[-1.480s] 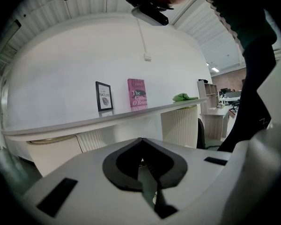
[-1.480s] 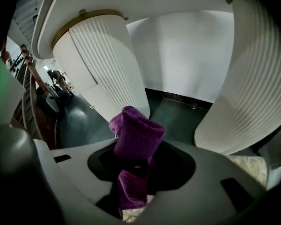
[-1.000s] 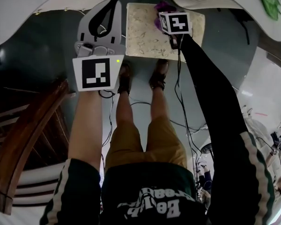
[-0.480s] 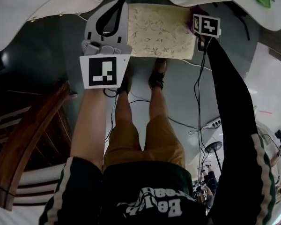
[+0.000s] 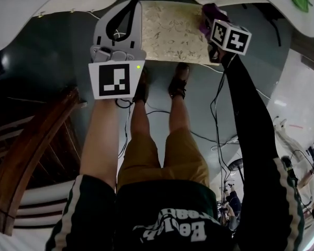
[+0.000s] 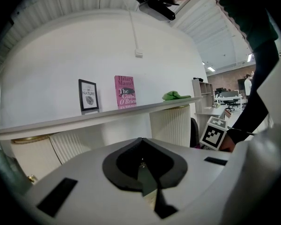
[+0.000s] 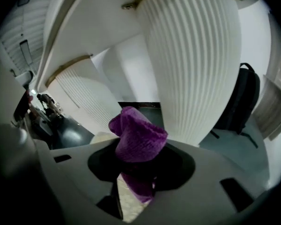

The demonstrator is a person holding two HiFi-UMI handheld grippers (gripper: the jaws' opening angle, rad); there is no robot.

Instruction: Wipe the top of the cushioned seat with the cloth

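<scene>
**Fig.: head view, w/ both gripper views.**

- **L:** your left gripper (image 5: 130, 8) lies along the left edge of the seat (image 5: 172, 30). Its jaws are closed tip to tip w/ nothing between them. Whether it touches the cushion can't be told.
- **R:** your right gripper (image 7: 136, 172) is clamped on the purple cloth (image 7: 138, 137). One bunched end sticks up past the jaws, and the rest hangs below them.
- **Cloth and seat:** in the head view the cloth sits at the seat's far right corner, just beyond the right gripper's marker cube (image 5: 230, 35). The seat top is cream w/ a leaf pattern, and it shows through the gap under the right jaws.
- **Floor:** your shoes (image 5: 179, 82) stand at the seat's near edge. Cables (image 5: 214, 114) run over the dark floor beside them.
- **Background:**
  - The left gripper view shows a shelf (image 6: 107, 116) w/ a framed print (image 6: 88, 95) and a pink book (image 6: 125, 92).
  - The right gripper view shows a white ribbed column (image 7: 192, 64) close behind the cloth.
</scene>
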